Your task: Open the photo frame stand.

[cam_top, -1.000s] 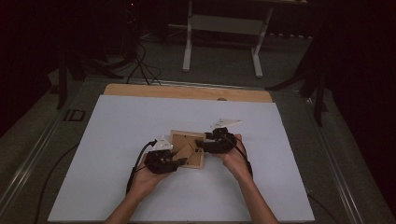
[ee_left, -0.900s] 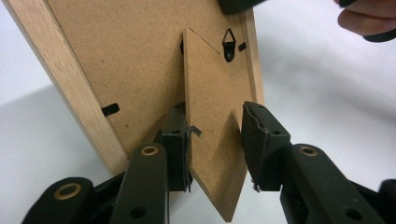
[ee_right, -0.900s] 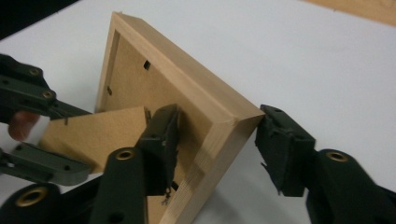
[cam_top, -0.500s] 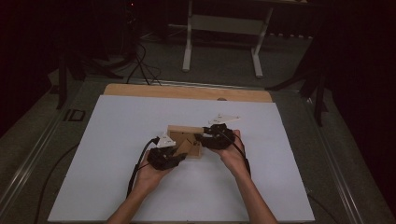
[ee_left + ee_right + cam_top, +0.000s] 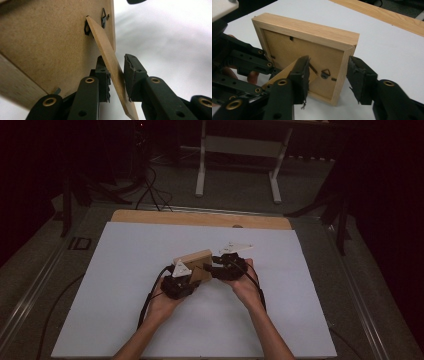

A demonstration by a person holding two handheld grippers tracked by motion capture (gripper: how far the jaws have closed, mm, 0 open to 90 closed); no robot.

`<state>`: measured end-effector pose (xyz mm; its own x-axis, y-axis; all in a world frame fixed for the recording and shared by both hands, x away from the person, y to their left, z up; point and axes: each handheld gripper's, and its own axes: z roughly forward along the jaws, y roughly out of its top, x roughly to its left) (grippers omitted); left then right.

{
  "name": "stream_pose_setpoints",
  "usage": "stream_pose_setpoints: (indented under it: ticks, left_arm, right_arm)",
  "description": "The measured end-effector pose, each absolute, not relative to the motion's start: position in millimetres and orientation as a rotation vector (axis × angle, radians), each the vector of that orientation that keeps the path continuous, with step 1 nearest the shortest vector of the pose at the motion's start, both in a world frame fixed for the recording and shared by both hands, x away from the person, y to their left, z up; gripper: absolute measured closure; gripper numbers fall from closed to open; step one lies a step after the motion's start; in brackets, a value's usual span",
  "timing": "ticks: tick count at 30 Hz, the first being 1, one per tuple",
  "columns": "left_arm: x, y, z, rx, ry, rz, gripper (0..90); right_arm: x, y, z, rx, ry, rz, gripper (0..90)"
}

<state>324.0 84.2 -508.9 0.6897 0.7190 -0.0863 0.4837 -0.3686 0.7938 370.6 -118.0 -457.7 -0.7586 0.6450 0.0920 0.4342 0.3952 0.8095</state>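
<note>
The table [image 5: 125, 320] has a white top, and a strip of bare wood [image 5: 200, 218] runs along its far edge. Behind the table the room is dark; a white metal stand [image 5: 239, 150] is on the grey floor, and some black cables [image 5: 150, 185] lie to the left of it.

At the left of the middle, the left gripper [image 5: 117, 75] is in the person's left hand [image 5: 162, 302]. Its jaws have just been closing, and the thin brown stand flap [image 5: 110, 65] of the frame is between them. The left pad seems to touch the flap and the right pad is just beside it, so I cannot tell if the flap is really clamped.

In the middle of the white top is the wooden picture frame [image 5: 312, 30]. It is tilted up on one edge, with its brown back board [image 5: 45, 40] toward the person. A small metal hanger [image 5: 325, 74] is on the back board.

At the right, the right gripper [image 5: 328, 72] is in the right hand [image 5: 245, 287]. Its jaws have just been opening a little. One jaw is at the back of the frame and the other is outside the frame's side rail, with a gap there, so the jaws are apart and not clamped.
</note>
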Motion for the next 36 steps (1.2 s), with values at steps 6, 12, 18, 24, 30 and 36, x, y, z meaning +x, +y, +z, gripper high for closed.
stream_pose_setpoints:
  ticks: [6,12,18,24,30,36]
  left_arm:
    - [321,83,-510,2.091,0.896,0.383,75.3]
    - [319,86,-512,2.108,0.853,0.372,78.5]
    - [319,87,-512,2.114,0.829,0.365,81.1]
    - [317,87,-511,2.131,0.851,0.44,69.9]
    - [314,95,-505,2.101,0.855,0.445,68.5]
    - [309,94,-505,2.121,0.83,0.461,70.1]
  right_arm:
    - [374,-121,-459,0.975,2.408,1.287,45.2]
    - [376,-121,-461,0.924,2.441,1.326,38.0]
    - [380,-117,-468,0.858,2.483,1.337,32.4]
    - [381,-115,-469,0.822,2.486,1.347,32.2]
    - [381,-114,-470,0.805,2.492,1.339,31.8]
    - [384,-112,-471,0.763,2.499,1.356,28.7]
